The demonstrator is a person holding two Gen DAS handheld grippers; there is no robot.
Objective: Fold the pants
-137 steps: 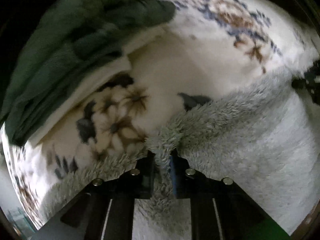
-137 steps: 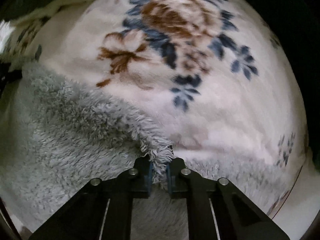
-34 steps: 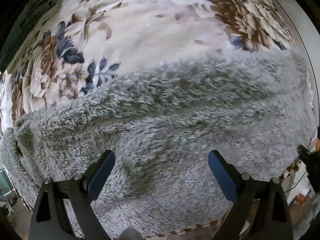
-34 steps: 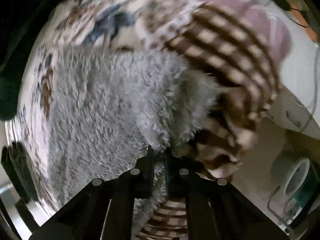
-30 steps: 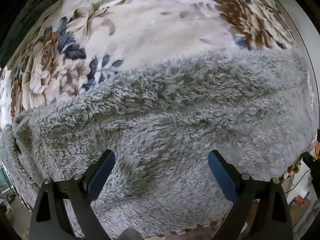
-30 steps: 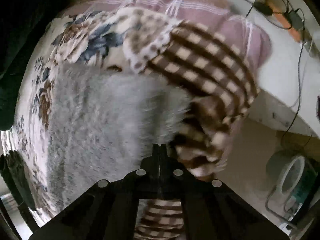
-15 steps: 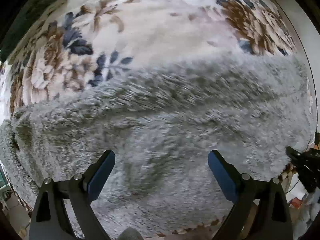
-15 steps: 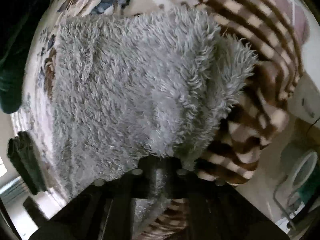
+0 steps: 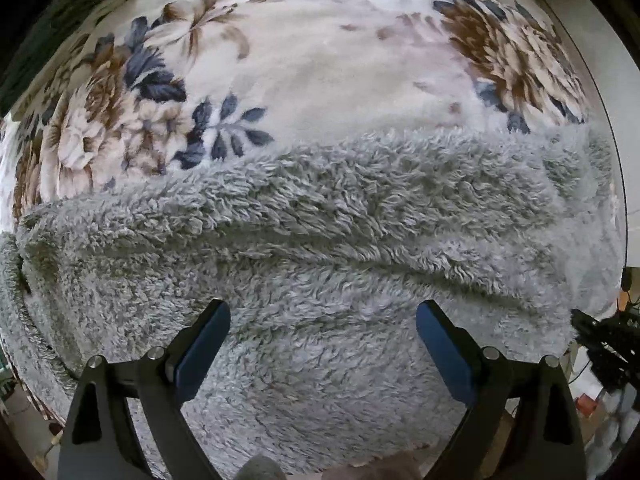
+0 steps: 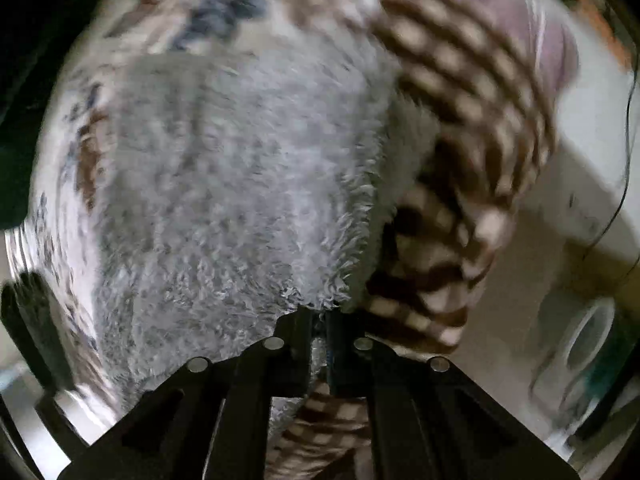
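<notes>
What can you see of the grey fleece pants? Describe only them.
The grey fleece pants are shaggy, long-piled plush, lying spread in a broad band across the floral blanket, with soft creases running along them. The open left tongs hover above them, while the right tongs are shut on one edge beside a brown checked cloth.

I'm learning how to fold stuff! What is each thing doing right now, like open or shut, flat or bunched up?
Left gripper: open, holding nothing, over the pants.
Right gripper: shut on the pants' edge.
Pants: gray and fluffy, lying on the blanket, with long creases across them.
Flowered blanket: spread out under the pants.
Checked blanket: bunched up beside the pants; picture blurry.
</notes>
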